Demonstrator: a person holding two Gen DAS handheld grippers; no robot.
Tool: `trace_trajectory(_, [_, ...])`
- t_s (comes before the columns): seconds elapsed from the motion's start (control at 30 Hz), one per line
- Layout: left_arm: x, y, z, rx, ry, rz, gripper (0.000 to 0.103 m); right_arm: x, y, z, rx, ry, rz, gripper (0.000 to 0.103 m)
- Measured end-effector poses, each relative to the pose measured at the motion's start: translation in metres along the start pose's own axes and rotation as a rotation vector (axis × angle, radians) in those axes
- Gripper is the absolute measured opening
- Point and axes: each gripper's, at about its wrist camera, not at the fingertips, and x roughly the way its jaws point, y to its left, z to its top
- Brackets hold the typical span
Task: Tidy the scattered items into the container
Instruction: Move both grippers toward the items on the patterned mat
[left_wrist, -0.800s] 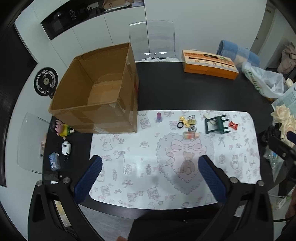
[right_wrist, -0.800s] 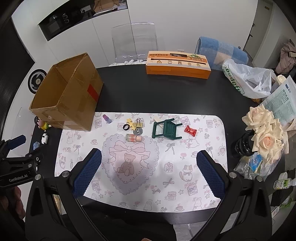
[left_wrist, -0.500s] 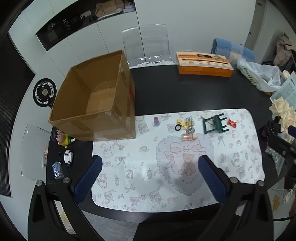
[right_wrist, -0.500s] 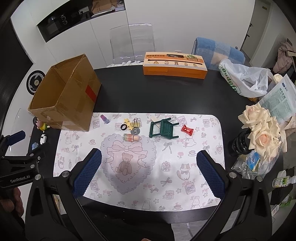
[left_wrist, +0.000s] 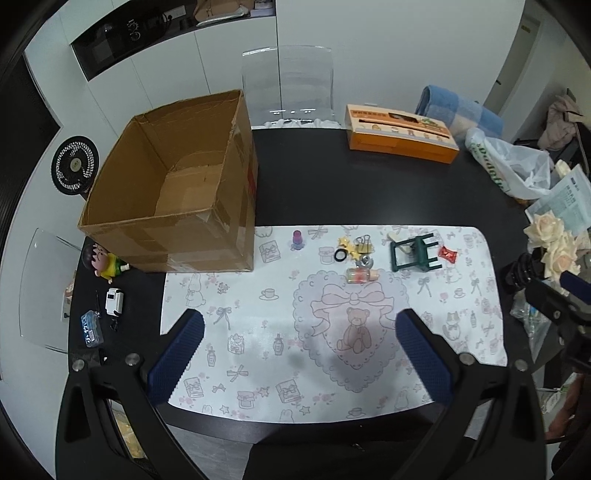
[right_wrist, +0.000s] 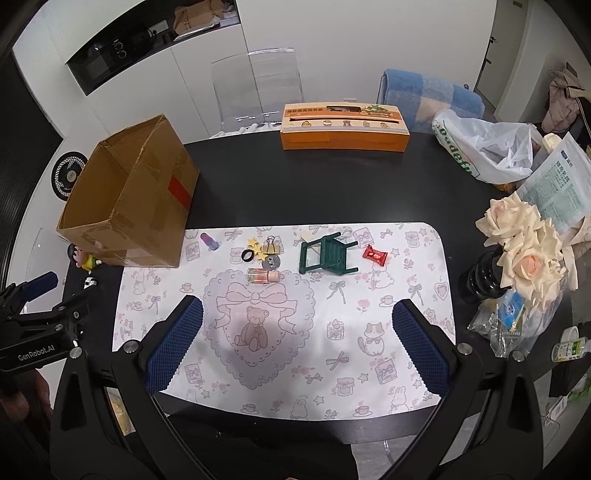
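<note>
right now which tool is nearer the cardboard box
Left. The left tool hangs over the mat's near edge, on the side of the box. The right tool is further right, off toward the flowers.

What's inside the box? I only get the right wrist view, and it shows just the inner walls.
Observer: Nothing. The left wrist view shows the box floor bare.
Operator: Is the left gripper open?
Observer: Yes. The left gripper has its jaws wide apart, with nothing between them.
Operator: Is anything hidden behind that gripper?
Observer: A small blue pack lies near the toy car.
</note>
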Motion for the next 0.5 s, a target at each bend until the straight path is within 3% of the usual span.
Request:
trace_trajectory(0.17, [0.000,0.000,0.004,0.030,-0.007,0.007,0.103,0.006,-0.002,0.002,-0.001,0.021,0.019,0.103])
trace_trajectory(0.5, [0.009,0.009,0.010,-0.012,-0.008,0.027,0.103,0.019,-0.006,0.007,-0.002,0.053,0.020,0.103])
